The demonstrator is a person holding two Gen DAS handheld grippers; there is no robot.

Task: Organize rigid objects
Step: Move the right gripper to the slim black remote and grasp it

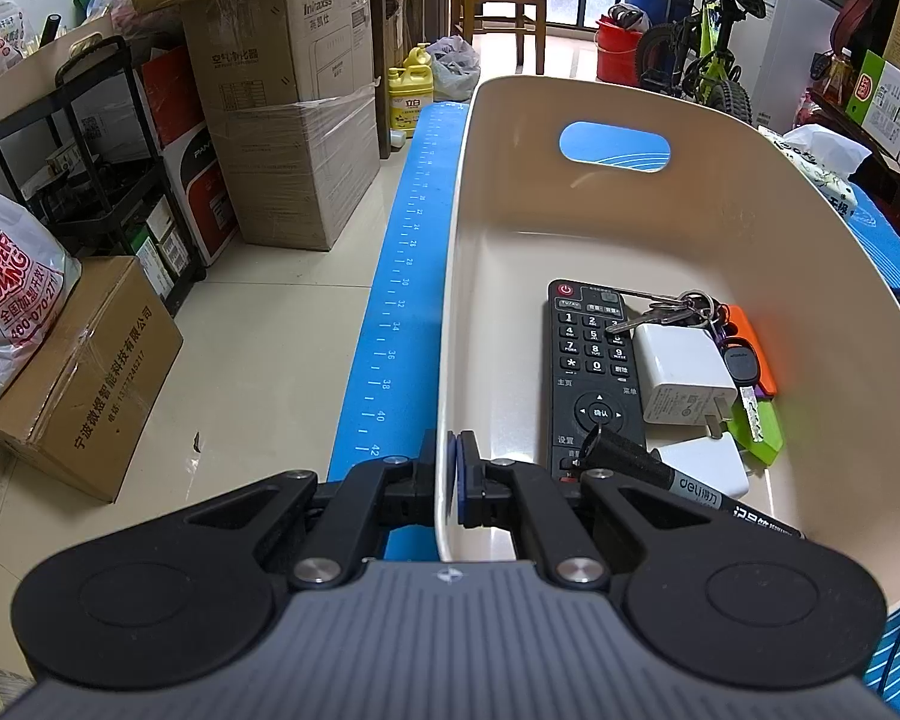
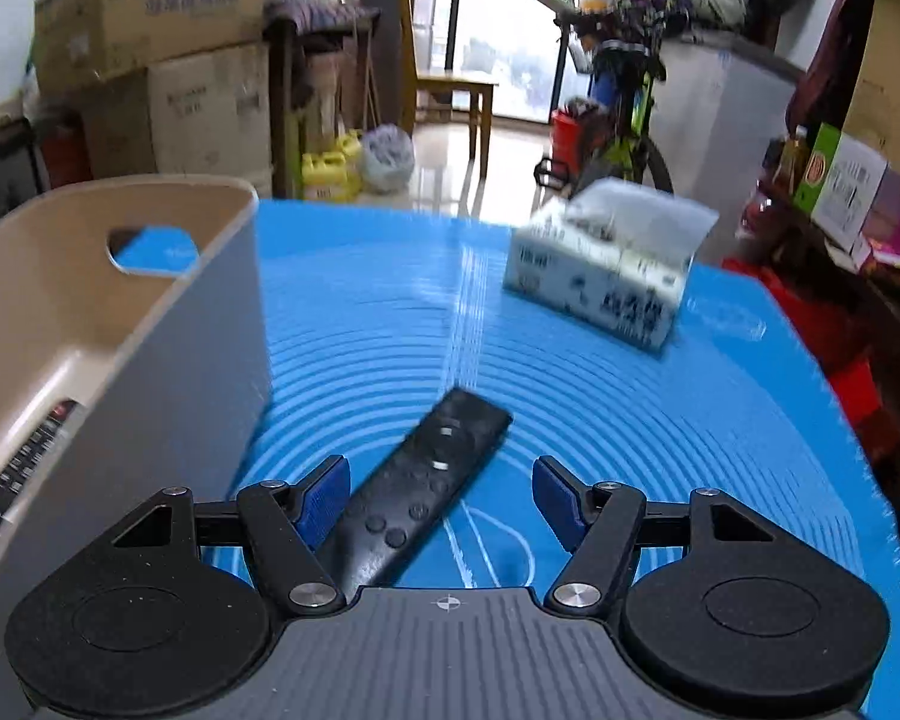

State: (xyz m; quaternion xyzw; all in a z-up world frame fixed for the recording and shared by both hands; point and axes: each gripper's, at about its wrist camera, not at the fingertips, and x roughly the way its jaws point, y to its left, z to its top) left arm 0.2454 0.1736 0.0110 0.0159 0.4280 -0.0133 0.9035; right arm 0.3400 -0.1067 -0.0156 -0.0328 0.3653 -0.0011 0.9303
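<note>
My left gripper is shut on the near left rim of a beige bin. The bin holds a black remote, a white charger, keys, a black marker and orange and green items. My right gripper is open, its blue pads on either side of a slim black remote that lies on the blue mat, apart from it. The bin also shows in the right wrist view at the left.
A tissue pack lies on the mat at the far right. Cardboard boxes, a black rack and a bicycle stand on the floor beyond the table. The mat's left edge runs beside the bin.
</note>
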